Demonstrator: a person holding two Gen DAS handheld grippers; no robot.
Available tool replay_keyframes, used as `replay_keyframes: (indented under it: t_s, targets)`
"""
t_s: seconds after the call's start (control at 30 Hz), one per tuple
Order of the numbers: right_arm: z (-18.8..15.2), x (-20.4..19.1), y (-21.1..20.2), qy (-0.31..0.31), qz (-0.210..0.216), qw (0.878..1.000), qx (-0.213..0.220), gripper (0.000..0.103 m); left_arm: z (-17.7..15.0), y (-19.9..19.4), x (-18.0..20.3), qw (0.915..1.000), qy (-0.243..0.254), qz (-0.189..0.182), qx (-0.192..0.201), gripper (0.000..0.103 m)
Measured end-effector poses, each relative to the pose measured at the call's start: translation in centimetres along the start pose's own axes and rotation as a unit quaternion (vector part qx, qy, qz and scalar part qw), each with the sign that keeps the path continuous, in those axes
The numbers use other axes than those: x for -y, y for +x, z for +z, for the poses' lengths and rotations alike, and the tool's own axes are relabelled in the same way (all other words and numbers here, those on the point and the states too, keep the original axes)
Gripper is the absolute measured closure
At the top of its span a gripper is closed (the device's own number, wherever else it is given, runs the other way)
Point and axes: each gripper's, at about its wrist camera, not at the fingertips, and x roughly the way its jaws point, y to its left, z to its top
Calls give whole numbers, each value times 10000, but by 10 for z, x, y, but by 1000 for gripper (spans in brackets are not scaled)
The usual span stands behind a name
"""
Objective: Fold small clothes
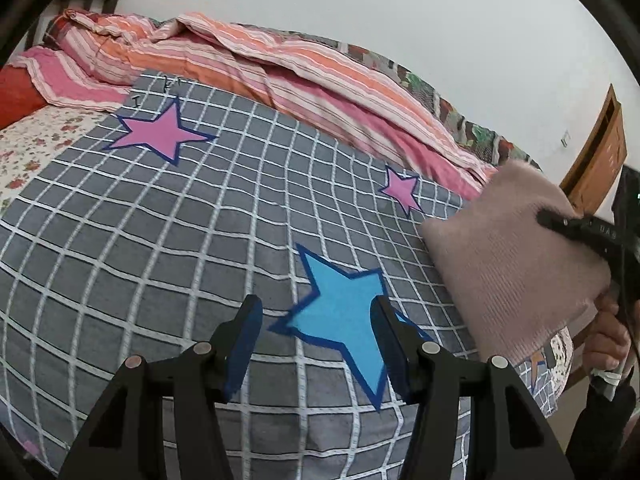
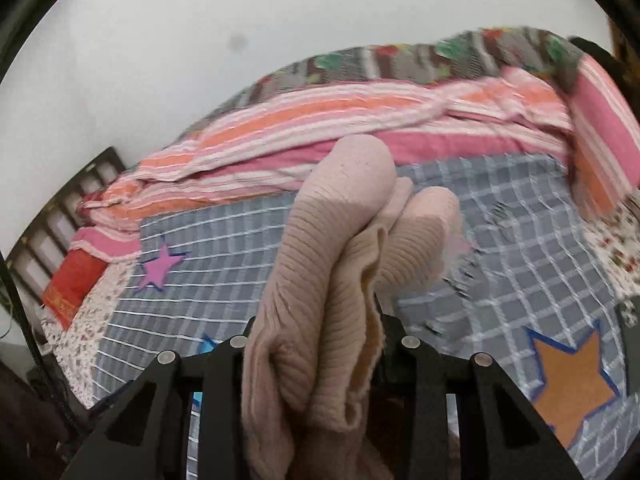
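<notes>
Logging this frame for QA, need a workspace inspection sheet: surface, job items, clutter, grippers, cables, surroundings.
Surface: grey checked sheet with star patches, spread on a bed.
Job's things: beige knit garment, bunched and folded, held off the sheet.
Clutter: striped pink-orange quilt heaped along the far edge; red item near the headboard.
Grippers: left gripper open, empty, over the blue star; right gripper shut on the garment.
Cables: nothing seen.
Surroundings: white wall, wooden furniture, slatted headboard.

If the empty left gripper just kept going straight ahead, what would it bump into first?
Probably the grey checked sheet on the bed, near the blue star that shows between the open left gripper fingers. Nothing else seems to lie in its path, though depth is hard to judge.
</notes>
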Motion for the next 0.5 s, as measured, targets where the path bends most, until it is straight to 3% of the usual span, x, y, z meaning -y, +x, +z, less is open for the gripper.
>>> replay_keyframes:
  t_s: [0.07,0.13,0.2,0.27,0.37,0.47,0.5]
  targets:
    - [5,-13,9,49,277,9996,23,68,4,-3,-5,10000,-19,45,4,49]
    - [12,-17,21,299,874,9957,61,68,8,-6,-9,9999,-5,143,41,49]
    - [14,-8,37,820,1704,9819,116,68,11,-7,-13,9997,15,240,66,49]
    - [8,4,58,1220,2138,9691,135,68,13,-5,-15,9995,15,297,47,49]
    - [-16,23,101,1445,1782,9732,-188,65,12,5,-11,9994,89,307,-100,49]
    - [-44,51,140,1365,809,9836,-856,65,6,20,4,9988,315,251,-267,49]
    - [-48,59,141,1246,632,9865,-852,64,4,28,11,9983,398,235,-342,49]
